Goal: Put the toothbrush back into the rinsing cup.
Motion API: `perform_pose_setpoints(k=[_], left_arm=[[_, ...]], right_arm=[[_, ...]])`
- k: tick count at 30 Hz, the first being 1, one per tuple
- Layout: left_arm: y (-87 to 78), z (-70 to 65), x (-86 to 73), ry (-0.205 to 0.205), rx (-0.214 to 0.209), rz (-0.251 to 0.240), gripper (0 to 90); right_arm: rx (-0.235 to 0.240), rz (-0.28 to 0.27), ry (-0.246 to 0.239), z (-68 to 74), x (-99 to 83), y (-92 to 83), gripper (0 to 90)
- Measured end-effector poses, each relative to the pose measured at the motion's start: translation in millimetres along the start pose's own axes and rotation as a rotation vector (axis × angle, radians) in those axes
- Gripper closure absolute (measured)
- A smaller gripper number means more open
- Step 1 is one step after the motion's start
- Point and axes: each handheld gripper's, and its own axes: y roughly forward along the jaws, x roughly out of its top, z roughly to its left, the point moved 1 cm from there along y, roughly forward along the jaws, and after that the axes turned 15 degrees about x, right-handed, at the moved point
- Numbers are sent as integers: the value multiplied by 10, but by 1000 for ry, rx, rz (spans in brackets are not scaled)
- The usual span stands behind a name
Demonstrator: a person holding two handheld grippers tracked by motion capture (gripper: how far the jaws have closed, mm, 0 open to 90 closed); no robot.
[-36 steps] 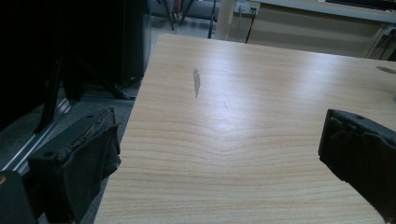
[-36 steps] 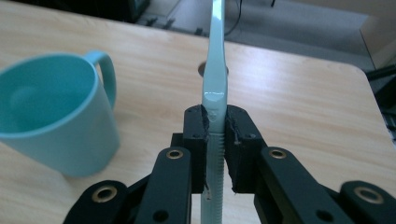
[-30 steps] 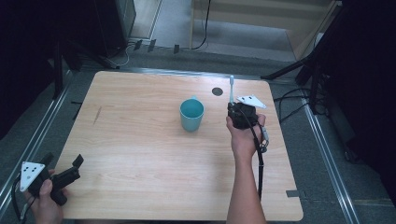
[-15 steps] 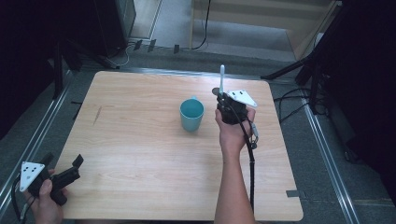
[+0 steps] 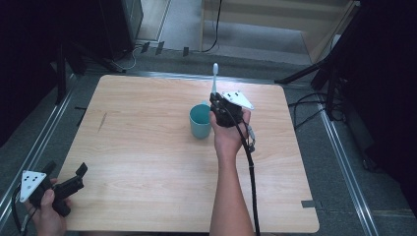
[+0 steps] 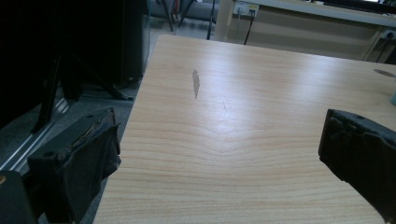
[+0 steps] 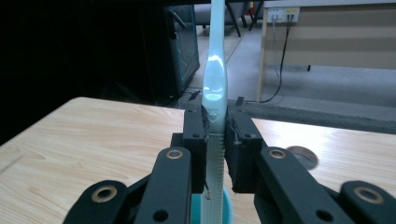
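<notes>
Here the right hand-held gripper (image 7: pixel 215 140) pinches the pale plastic toothbrush (image 7: pixel 215 88) upright above the teal plastic cup (image 5: pixel 199 121), presumably for insertion; the left hand-held gripper (image 5: pixel 74 178) rests spread at the wooden desk (image 5: pixel 147 162) edge.

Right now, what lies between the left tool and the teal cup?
Only bare wooden table, seen in the high view, between the left tool and the teal cup.

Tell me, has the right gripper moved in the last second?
Yes. The right gripper, holding the toothbrush, shifted left toward the teal cup.
</notes>
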Motion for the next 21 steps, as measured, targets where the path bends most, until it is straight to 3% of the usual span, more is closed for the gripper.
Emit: perform_pose_setpoints(k=[6, 10, 21], left_arm=[[0, 2, 0, 0, 0, 1, 0], [-1, 2, 0, -2, 0, 0, 0], [1, -4, 1, 4, 0, 3, 0]], right_arm=[[38, 10, -21, 132, -13, 130, 799], [60, 52, -28, 169, -120, 216, 799], [59, 142, 0, 118, -439, 322, 797]])
